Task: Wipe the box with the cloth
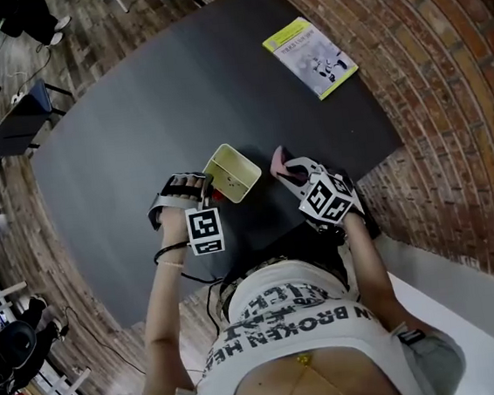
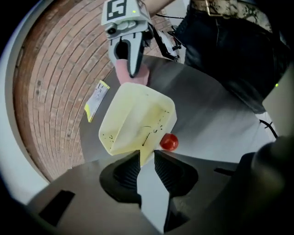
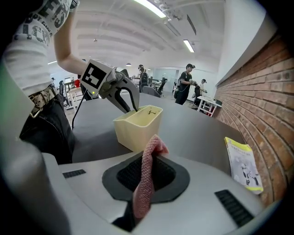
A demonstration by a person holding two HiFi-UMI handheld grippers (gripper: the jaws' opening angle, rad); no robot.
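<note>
A pale-yellow rectangular plastic box (image 1: 232,173) is sitting on the dark grey table (image 1: 157,96); the left gripper (image 2: 147,158) is straddling its rim, jaws apart and unclenched; at the box's 3 o'clock, the right gripper (image 3: 148,158) is clenching a pink knitted cloth (image 3: 146,183), just beside the box but not touching it.

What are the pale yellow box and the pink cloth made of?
The pale yellow open box is probably plastic: smooth and slightly shiny, with thin stiff walls and rounded corners. The pink cloth looks like soft woven or knitted fabric: matte, with a fine bumpy texture and floppy folds.
</note>
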